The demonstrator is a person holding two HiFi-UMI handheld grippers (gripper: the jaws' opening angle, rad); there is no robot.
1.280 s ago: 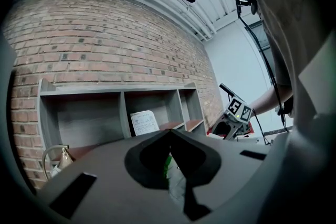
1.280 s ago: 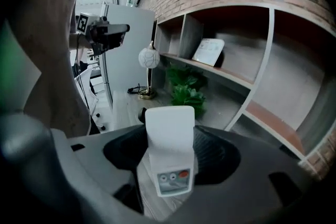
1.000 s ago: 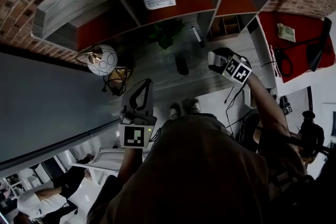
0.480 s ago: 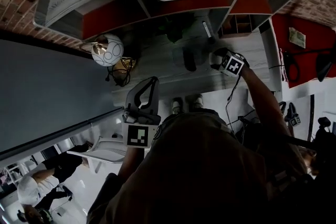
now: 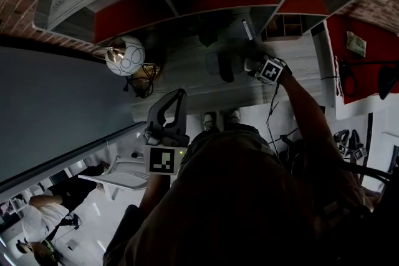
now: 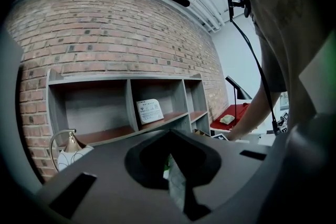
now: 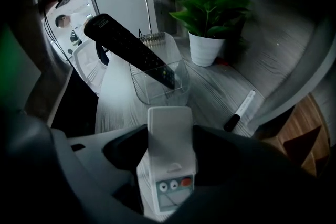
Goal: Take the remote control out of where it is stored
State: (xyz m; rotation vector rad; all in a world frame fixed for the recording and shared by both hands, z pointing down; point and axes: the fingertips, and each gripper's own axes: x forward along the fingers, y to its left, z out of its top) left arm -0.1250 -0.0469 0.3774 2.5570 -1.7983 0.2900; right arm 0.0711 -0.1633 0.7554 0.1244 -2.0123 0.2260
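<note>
Two remotes show: a white rectangular push-button remote (image 7: 169, 176) clamped in the right gripper's (image 7: 167, 139) jaws over bare grey wood-grain desk (image 7: 220, 102), a long black remote (image 7: 131, 50) leaning in a clear plastic holder (image 7: 157, 89) near the desk's edge, while the left gripper (image 5: 179, 96), closed and empty, is at the front edge.
</note>
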